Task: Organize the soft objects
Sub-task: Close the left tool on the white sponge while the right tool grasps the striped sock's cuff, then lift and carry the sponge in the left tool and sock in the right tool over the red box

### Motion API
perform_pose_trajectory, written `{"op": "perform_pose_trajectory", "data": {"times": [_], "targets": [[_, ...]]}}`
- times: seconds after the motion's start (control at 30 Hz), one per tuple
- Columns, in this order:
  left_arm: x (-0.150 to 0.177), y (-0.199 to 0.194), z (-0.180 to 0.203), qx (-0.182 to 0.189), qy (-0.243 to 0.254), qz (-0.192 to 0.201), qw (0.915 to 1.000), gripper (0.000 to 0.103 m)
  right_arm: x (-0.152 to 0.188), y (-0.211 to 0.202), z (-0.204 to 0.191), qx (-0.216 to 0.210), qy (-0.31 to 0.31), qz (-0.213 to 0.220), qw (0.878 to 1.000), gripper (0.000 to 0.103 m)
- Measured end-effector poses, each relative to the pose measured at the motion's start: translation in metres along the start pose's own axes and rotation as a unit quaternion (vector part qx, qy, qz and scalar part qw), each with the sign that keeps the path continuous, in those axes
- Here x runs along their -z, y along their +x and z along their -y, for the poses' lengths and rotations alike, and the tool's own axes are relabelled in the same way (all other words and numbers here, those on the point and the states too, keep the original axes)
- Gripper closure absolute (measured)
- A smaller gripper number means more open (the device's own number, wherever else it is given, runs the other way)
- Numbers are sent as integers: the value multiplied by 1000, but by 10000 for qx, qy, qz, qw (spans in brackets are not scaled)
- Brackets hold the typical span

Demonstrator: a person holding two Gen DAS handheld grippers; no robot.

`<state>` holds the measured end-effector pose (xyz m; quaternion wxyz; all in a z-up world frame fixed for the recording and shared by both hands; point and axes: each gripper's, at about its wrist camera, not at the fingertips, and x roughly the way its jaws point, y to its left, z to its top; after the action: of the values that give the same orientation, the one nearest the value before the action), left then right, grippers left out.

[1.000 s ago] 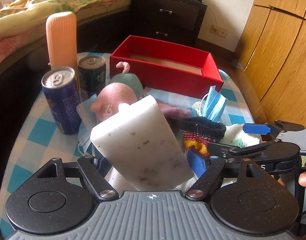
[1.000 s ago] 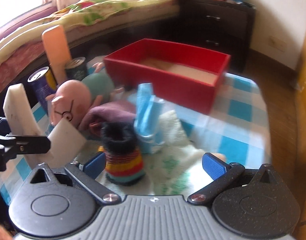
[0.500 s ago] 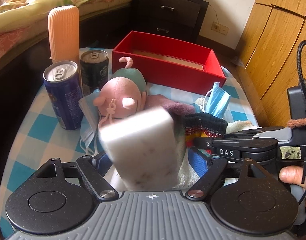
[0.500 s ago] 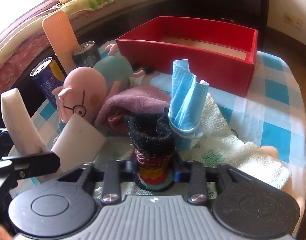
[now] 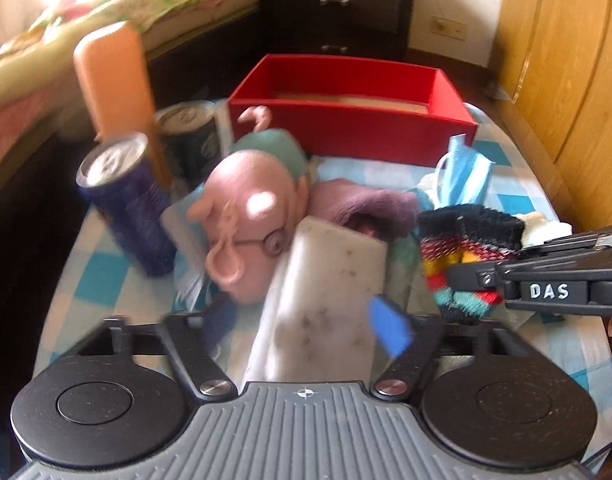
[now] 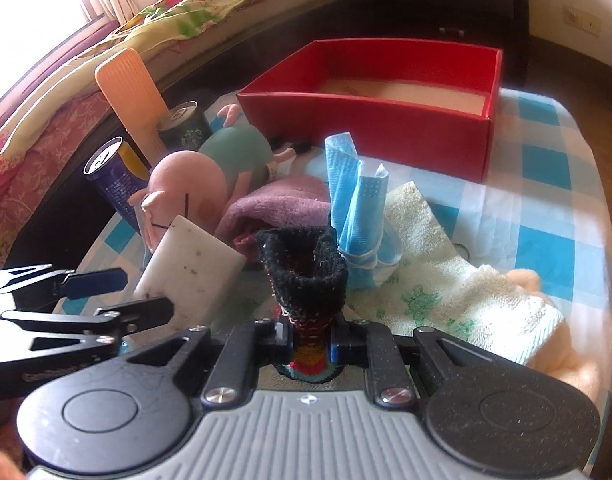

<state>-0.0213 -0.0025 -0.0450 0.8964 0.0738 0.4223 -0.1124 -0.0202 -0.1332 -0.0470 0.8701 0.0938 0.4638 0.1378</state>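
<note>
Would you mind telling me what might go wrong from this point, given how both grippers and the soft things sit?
1. The left gripper jaws are opening around the white sponge, which leans on the pig plush; it may topple toward the blue can.
2. The right gripper is shut on the striped sock, close beside the blue face mask; lifting could drag the mask or cream towel along.

Motion-blurred blue can point(image 5: 126, 208) and pig plush point(image 5: 250, 216) (left wrist view)

home bedroom, quilted bed point(image 6: 178, 16), dark dresser point(image 5: 337, 4), wooden wardrobe point(image 5: 565, 80)
</note>
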Motion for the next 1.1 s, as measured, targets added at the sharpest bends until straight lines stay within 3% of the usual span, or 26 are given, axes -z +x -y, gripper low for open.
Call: {"op": "perform_pose_trajectory", "data": {"times": [0.07, 0.13, 0.17, 0.2, 0.23, 0.5, 0.63, 0.73, 0.83, 0.9, 0.97, 1.03, 1.07, 1.1], "targets": [[-2, -1, 10, 44, 205, 105, 9997, 17, 1, 0, 1, 26, -17, -23, 10000, 103], [-3, 6, 22, -152, 526, 100, 9985, 18, 3, -1, 4, 31, 11, -48, 10000, 103], [-1, 13, 28, -289, 690, 36, 9972, 25, 4, -1, 5, 35, 18, -65, 10000, 103], [0, 21, 31, -420, 808, -108, 9958, 42, 5, -2, 7, 51, 26, -72, 10000, 103], [2, 29, 31, -492, 819, -300, 9950, 43, 5, -2, 9, 58, 45, -84, 9999, 103], [-1, 0, 7, -157, -17, -187, 9997, 46, 1, -18, 19, -92, 266, 86, 9996, 103], [-6, -16, 7, 14, -151, 14, 9999, 46, -2, -28, 12, -151, 216, 273, 9993, 103], [-11, -19, 1, 363, -438, 92, 9983, 45, -3, -30, 12, -131, 223, 310, 9992, 103], [-9, 6, 0, -5, -349, -240, 9991, 46, -3, -26, 11, -86, 222, 273, 9993, 103], [-6, 15, -11, 473, -785, -496, 9946, 46, -3, -25, 10, -76, 189, 254, 9995, 103], [-6, 14, -22, 803, -1162, -458, 9889, 46, -2, -25, 9, -110, 151, 239, 9995, 103], [-8, 18, -28, 776, -1208, -564, 9880, 45, -2, -25, 8, -118, 119, 232, 9996, 103], [-8, 20, -28, 481, -1150, -604, 9904, 46, -2, -25, 8, -117, 117, 229, 9996, 103], [-7, 17, -33, 623, -1342, -560, 9874, 46, -2, -25, 9, -126, 122, 228, 9996, 103]]}}
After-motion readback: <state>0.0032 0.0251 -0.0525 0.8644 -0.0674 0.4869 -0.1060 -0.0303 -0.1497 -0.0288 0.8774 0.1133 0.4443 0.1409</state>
